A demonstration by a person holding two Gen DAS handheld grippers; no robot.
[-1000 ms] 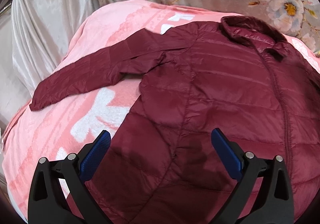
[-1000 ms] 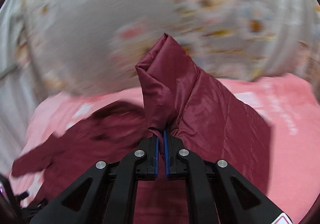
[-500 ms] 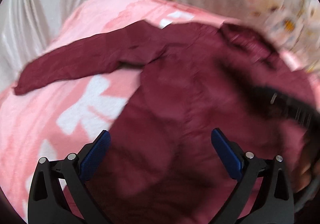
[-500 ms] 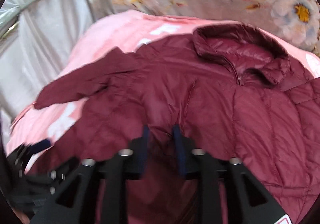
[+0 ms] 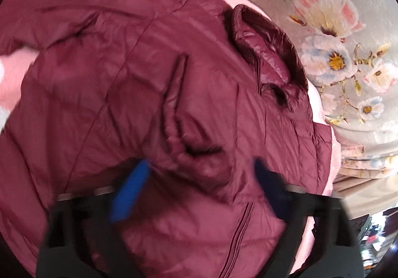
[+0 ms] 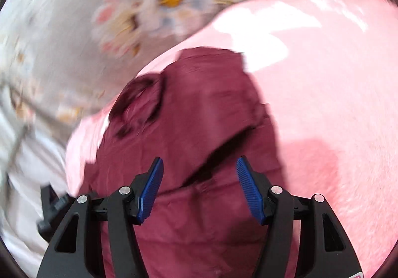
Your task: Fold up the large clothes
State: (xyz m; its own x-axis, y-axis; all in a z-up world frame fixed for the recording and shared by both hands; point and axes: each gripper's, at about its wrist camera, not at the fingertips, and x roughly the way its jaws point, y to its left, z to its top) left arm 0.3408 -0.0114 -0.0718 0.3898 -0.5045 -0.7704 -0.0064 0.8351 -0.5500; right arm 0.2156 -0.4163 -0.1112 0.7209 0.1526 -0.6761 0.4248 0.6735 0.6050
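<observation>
A maroon quilted jacket (image 5: 139,84) lies spread on a pink blanket (image 6: 323,94), front up, with its collar (image 5: 268,54) at the upper right in the left wrist view. One sleeve lies folded across the chest, its cuff (image 5: 179,71) near the middle. My left gripper (image 5: 199,178) is open and empty just above the jacket's body. In the right wrist view the jacket (image 6: 194,116) fills the middle. My right gripper (image 6: 200,178) is open and empty over it.
A grey floral cloth (image 5: 330,36) hangs behind the blanket and also shows in the right wrist view (image 6: 159,7). White draped fabric (image 6: 22,178) lies at the left. Clutter (image 5: 373,228) sits at the lower right edge.
My right gripper has let go of the sleeve it held raised, and the sleeve now lies across the jacket's chest. The right jaws have opened wide. Both grippers have swung to the right.
</observation>
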